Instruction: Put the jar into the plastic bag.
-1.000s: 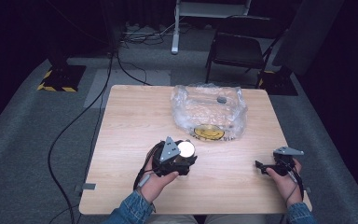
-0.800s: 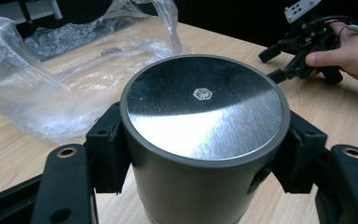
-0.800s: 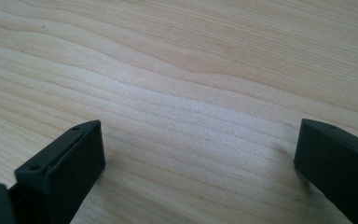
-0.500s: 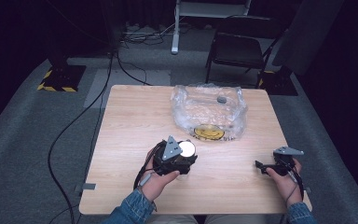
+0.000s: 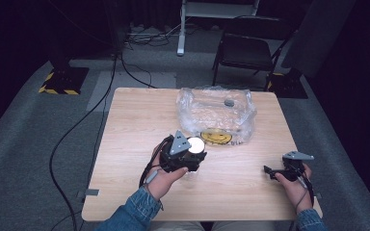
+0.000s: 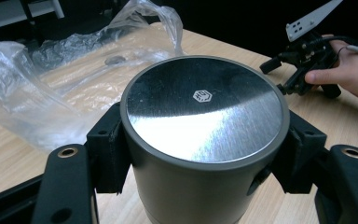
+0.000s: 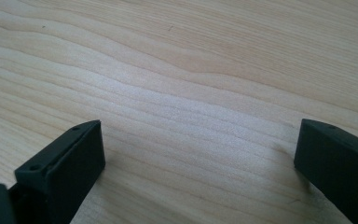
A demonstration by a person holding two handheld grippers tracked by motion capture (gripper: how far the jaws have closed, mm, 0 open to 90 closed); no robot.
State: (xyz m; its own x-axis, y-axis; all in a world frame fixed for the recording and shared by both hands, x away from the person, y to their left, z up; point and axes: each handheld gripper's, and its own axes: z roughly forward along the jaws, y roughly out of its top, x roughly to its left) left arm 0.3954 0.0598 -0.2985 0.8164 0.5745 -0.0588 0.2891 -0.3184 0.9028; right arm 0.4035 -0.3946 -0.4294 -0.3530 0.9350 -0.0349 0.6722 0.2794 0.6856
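Observation:
A grey metal canister (image 6: 205, 140) with a flat shiny lid sits between the pads of my left gripper (image 6: 205, 161), which press on its two sides. From above, the canister (image 5: 195, 144) shows its bright round top at the middle of the wooden table (image 5: 130, 144), just in front of a clear plastic bag. My left gripper (image 5: 185, 154) is shut on it. My right gripper (image 5: 272, 171) rests near the table's right front edge. Its jaws stand wide apart over bare wood (image 7: 196, 107), nothing between them.
A crumpled clear plastic bag (image 5: 215, 115) with a yellow smiley face (image 5: 216, 137) lies at the back middle of the table, a small grey object (image 5: 229, 102) inside it. Behind the table stand a black chair (image 5: 250, 53) and floor cables (image 5: 77, 130).
My left gripper has risen slightly with the canister in it. The right gripper has stayed where it was.

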